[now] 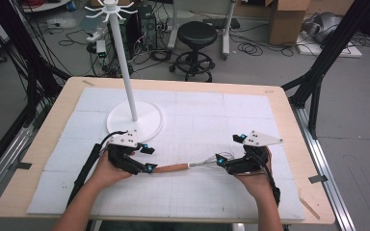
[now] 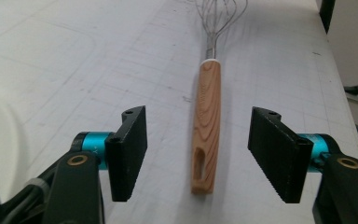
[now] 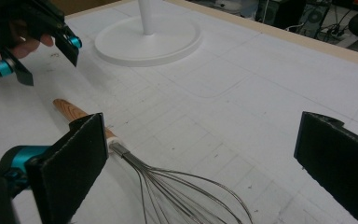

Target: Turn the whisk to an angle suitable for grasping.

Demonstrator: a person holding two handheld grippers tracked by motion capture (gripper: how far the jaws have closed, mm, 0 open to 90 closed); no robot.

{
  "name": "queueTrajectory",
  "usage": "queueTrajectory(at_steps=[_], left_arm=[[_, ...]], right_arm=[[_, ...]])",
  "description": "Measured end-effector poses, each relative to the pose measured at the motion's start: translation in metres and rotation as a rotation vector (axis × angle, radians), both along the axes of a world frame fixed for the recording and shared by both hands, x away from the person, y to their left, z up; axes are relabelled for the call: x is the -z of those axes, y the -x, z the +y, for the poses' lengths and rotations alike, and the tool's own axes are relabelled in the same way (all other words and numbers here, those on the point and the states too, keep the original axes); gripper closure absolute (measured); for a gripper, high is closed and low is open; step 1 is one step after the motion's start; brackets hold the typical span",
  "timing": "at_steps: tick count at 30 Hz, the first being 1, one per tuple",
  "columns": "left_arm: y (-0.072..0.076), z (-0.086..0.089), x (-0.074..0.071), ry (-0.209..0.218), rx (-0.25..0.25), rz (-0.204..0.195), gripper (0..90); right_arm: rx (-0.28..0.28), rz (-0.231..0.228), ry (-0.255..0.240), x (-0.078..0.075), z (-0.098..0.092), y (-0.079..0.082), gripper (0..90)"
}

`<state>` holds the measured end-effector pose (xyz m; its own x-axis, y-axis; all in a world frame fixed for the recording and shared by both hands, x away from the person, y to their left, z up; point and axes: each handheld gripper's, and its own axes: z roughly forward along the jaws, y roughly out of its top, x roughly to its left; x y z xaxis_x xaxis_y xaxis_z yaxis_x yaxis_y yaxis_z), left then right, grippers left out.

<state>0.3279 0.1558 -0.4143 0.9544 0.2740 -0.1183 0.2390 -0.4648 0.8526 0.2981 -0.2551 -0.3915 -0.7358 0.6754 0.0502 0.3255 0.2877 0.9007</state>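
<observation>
Looking at it now, the whisk (image 1: 188, 166) lies flat on the counter (image 1: 279, 103) near the front, left gripper (image 2: 200, 154) half-wide around its wooden handle without touching, right gripper (image 3: 205, 163) wide over the wires, so hanging it on the white stand (image 1: 134, 120) seems left.

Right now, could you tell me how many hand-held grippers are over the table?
2: the left hand-held gripper sits at the whisk's wooden handle end, the right hand-held gripper at its wire end.
</observation>
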Motion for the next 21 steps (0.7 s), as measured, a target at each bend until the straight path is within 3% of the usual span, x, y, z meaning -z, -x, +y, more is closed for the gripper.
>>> queueTrajectory(at_steps=[5, 16, 21], left_arm=[[-0.001, 0.02, -0.004, 0.042, -0.028, -0.006, 35.1], [0.001, 0.044, -0.012, 0.119, -0.086, -0.028, 29.5], [-0.001, 0.052, -0.012, 0.14, -0.104, -0.029, 21.6]], right_arm=[[-0.003, -0.001, 0.003, 0.0, 0.001, 0.0, 1.4], [-0.008, 0.004, 0.008, 0.0, 0.001, 0.0, 1.4], [-0.002, 0.007, 0.002, 0.0, 0.001, -0.002, 1.4]])
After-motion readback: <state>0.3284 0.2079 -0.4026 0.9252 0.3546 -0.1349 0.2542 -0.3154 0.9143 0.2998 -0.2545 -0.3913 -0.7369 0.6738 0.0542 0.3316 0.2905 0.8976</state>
